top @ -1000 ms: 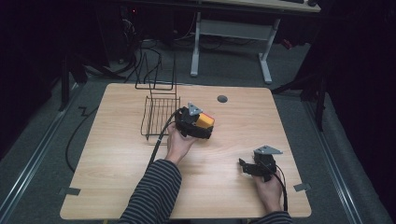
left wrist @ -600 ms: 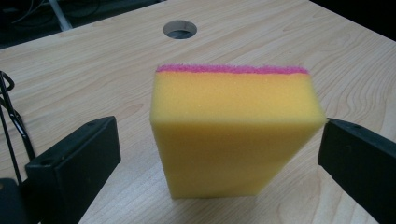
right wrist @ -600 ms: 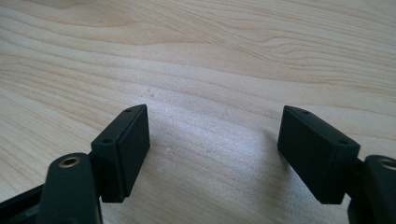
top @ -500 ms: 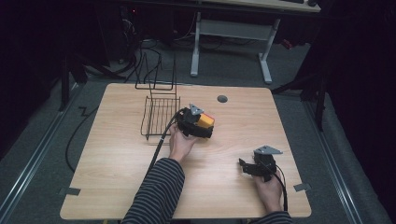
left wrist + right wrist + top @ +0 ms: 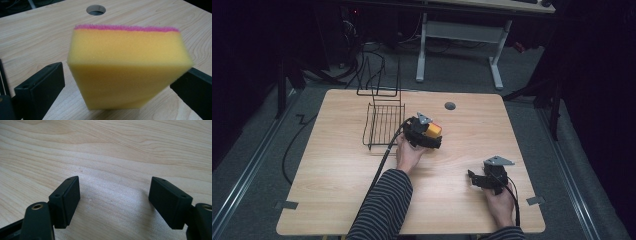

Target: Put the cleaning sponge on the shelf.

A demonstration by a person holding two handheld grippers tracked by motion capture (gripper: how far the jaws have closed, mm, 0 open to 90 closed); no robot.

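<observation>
A yellow sponge (image 5: pixel 127 67) with a pink scouring layer stands on edge on the wooden table (image 5: pixel 337 190), between the jaws of my left gripper (image 5: pixel 122 75). The left jaw stands a little apart from the sponge, with wood showing in the gap; the right jaw is at the sponge's other side. The sponge looks unsquashed. In the high view the left gripper (image 5: pixel 432 134) and the sponge (image 5: pixel 434 129) sit mid-table, just right of a wire rack. My right gripper (image 5: pixel 115 187) hovers low over bare wood, jaws wide apart and nothing between them, near the front right (image 5: pixel 473 178).
A black wire dish rack (image 5: pixel 382 125) stands on the table left of the sponge, with an upright part at its back. A round cable hole (image 5: pixel 450 106) lies behind the sponge. A striped sleeve (image 5: pixel 382 210) reaches in from the front.
</observation>
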